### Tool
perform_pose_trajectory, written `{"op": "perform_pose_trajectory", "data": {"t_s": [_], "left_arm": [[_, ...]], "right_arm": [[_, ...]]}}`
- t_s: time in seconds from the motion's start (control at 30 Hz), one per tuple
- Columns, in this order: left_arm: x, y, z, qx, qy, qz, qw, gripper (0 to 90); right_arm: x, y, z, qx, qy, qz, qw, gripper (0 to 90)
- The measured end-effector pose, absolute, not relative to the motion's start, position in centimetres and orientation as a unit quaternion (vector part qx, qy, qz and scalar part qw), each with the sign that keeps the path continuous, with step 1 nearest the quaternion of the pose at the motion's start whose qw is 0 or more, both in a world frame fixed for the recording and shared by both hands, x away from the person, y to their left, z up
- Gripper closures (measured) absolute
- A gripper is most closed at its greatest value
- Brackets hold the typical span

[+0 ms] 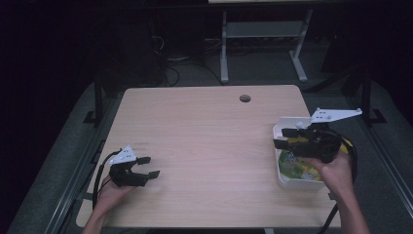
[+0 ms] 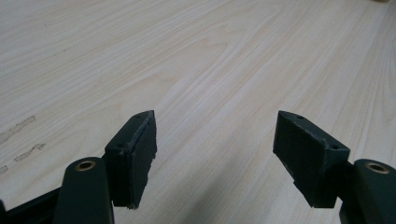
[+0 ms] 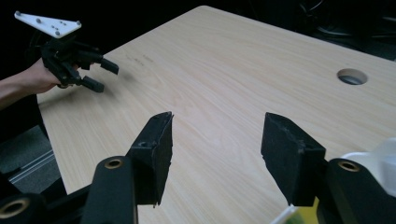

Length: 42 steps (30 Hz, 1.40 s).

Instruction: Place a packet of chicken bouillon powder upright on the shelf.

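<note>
Near the table's front left, my left gripper [image 1: 150, 166] rests low over the bare wood with its jaws pointing right. In the left gripper view the left gripper [image 2: 215, 121] is open, with just tabletop between the black pads. At the right side my right gripper [image 1: 278, 138] hovers over the left rim of a white tub [image 1: 279, 171] and points left. The right gripper [image 3: 218, 120] is open, with nothing between its jaws. The right gripper view also shows the left gripper [image 3: 106, 77] far off. Yellow and green contents [image 1: 298, 168] lie in the tub.
The light wooden table [image 1: 204, 136] has a round cable hole [image 1: 245, 98] near its far edge, also seen as the hole [image 3: 351, 76] in the right gripper view. The tub's white corner [image 3: 376, 156] sits beside the right jaw. Dark floor and a desk frame lie beyond.
</note>
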<state>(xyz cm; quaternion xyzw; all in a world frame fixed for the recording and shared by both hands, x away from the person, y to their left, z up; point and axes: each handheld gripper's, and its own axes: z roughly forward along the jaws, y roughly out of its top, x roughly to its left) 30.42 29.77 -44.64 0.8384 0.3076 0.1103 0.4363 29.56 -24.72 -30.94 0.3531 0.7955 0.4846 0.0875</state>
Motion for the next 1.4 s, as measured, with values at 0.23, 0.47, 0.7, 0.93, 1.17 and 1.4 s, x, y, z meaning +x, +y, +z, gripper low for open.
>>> {"op": "perform_pose_trajectory", "data": {"t_s": [0.23,0.47,0.7,0.93,1.17,1.4], "left_arm": [[30.4,29.7,-44.7,0.840,0.306,0.109,0.435,29.7],[30.4,29.7,-44.7,0.840,0.306,0.107,0.435,29.7],[30.4,29.7,-44.7,0.840,0.305,0.107,0.436,29.7],[30.4,29.6,-44.7,0.841,0.303,0.106,0.435,29.7],[30.4,29.6,-44.8,0.841,0.302,0.104,0.436,29.8],[30.4,29.6,-44.7,0.842,0.300,0.104,0.435,29.8]], "right_arm": [[29.7,-23.2,-31.9,0.346,0.803,0.479,0.077,40.6],[29.7,-21.7,-33.0,0.341,0.808,0.475,0.068,39.8],[29.7,-20.5,-34.1,0.335,0.813,0.472,0.057,38.8],[29.6,-19.2,-35.3,0.331,0.820,0.464,0.047,37.4],[29.7,-18.1,-36.6,0.328,0.825,0.458,0.036,36.2],[29.5,-17.1,-37.9,0.323,0.828,0.456,0.025,35.7]]}}
